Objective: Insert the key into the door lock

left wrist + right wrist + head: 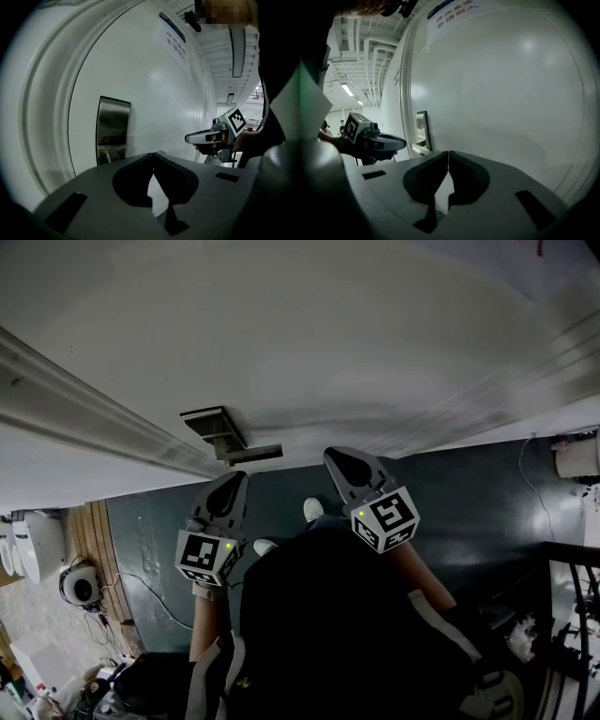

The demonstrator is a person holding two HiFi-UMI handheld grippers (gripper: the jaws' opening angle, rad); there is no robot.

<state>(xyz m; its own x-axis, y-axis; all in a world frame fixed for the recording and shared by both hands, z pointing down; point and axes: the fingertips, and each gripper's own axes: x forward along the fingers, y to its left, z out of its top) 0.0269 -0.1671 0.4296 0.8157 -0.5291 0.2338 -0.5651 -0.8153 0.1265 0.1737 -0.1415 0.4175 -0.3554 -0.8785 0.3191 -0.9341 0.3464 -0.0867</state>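
Note:
A white door fills the top of the head view. Its steel lock plate with a lever handle juts out just above my left gripper. This gripper is shut, its tips touching, and nothing shows between them. The same plate stands a little left of the left gripper. My right gripper is also shut and empty, close to the door and right of the handle. The right gripper faces bare door, with the lock plate to its left. No key is visible.
The door frame runs diagonally at the left. Below lie a dark green floor, cables and white gear at the lower left, and a dark railing at the right. A printed notice sits high on the door.

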